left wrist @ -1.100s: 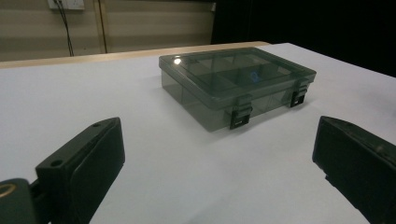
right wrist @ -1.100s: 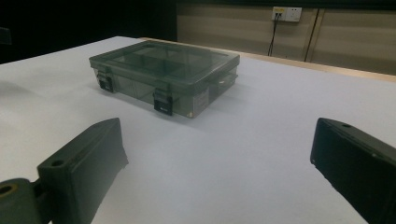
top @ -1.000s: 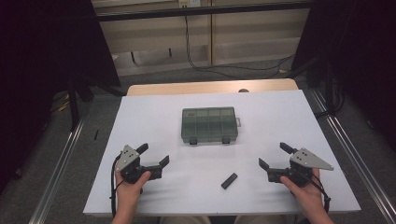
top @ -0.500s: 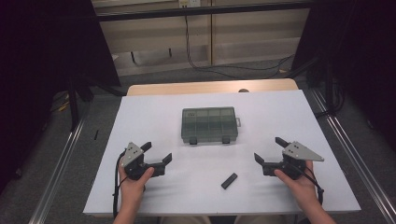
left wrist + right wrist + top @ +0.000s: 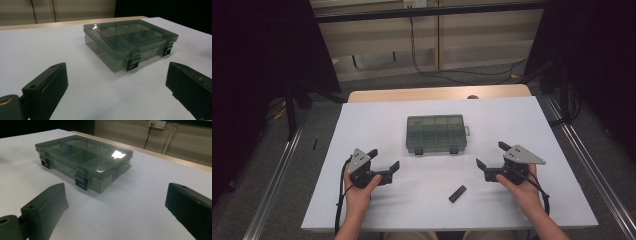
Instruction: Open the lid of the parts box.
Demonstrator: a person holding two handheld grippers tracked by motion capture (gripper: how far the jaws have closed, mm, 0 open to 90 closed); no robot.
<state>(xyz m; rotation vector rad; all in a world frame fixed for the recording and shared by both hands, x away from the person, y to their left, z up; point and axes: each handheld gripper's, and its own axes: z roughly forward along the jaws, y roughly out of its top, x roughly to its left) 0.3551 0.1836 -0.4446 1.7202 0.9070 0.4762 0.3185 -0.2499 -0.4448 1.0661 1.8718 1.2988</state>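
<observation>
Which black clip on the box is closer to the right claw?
The clip on the handle end of the box; the other clip sits nearer the left claw.

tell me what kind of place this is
Probably a lab or recording workspace: a white table with a compartment box on it, dark curtains beside it, cables and a wall socket behind.

Each hand grips a black tool. The left tool [image 5: 384,159] carries a grey three-cornered plate on top, as does the right tool [image 5: 492,156], whose plate is longer and pointed. A black cable trails from each back along the forearm. Seen from the gripper views, the jaws are thick, matte black blocks with rounded edges, each with a small round hole near its outer face; a brass-coloured fitting sits at the hinge. Both forearms are bare, without sleeves.
</observation>
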